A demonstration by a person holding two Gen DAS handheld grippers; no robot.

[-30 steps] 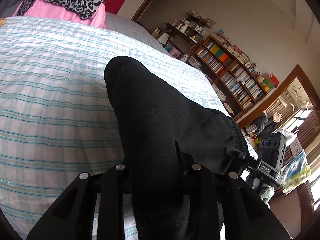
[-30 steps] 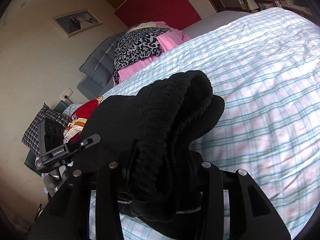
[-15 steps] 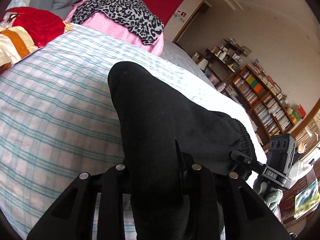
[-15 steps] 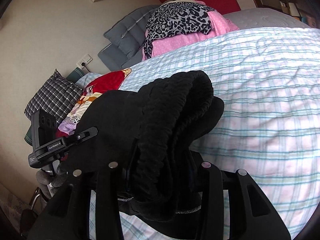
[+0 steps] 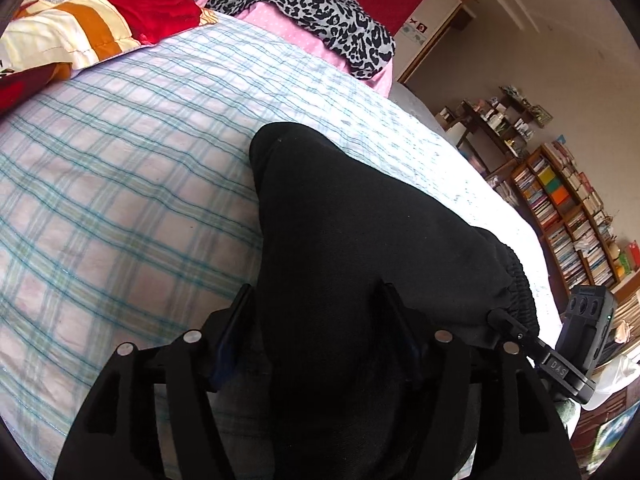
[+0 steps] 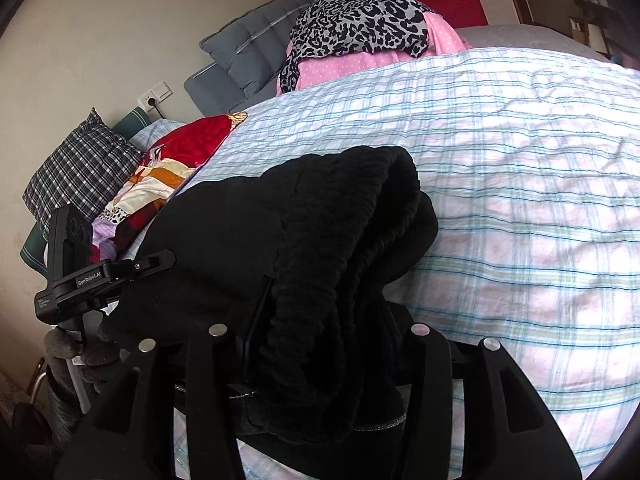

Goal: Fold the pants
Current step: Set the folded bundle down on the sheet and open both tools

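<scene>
The left gripper (image 5: 316,312) was closed on a thick fold of the black pants (image 5: 352,240), its two fingers (image 5: 236,320) pressed against either side of the cloth. The right gripper (image 6: 320,320) was clamped the same way on the gathered waistband (image 6: 360,216) end of the pants, bunched in ribbed folds between its fingers. The pants stretched between the two tools near the front edge of the bed (image 5: 120,152), over its blue-and-pink checked sheet. Toward the far end of the bed lay a leopard-print cloth (image 6: 360,24) on a pink pillow (image 6: 344,68), and at the far left corner a red patterned quilt (image 5: 100,12). A bookshelf (image 5: 568,208) stood by the wall beyond the bed's right edge
</scene>
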